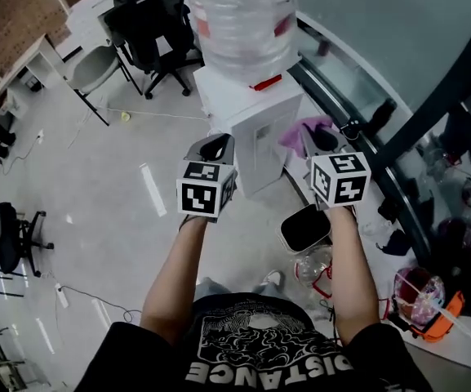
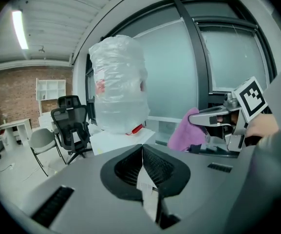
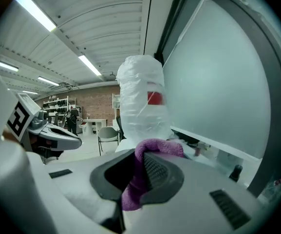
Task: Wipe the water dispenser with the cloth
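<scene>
grips crumpled purple cloth [image 3: 155, 146] in right tool [image 3: 141, 160], holds left tool [image 2: 141, 152] clenched empty, near white boxy water dispenser [image 1: 255, 133].

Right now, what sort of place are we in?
Probably an open-plan office or lab: black swivel chairs and a white desk, a brick wall behind them, and a bottled water dispenser standing beside a glazed wall.

Straight ahead, the water dispenser [image 1: 251, 129] and its wrapped bottle [image 1: 243, 23] block you. The window ledge [image 1: 345, 55] hems in its right side, with a dark bin [image 1: 306, 227] near. Open floor [image 1: 113, 202] lies left, reaching the far office chairs [image 1: 153, 31].
</scene>
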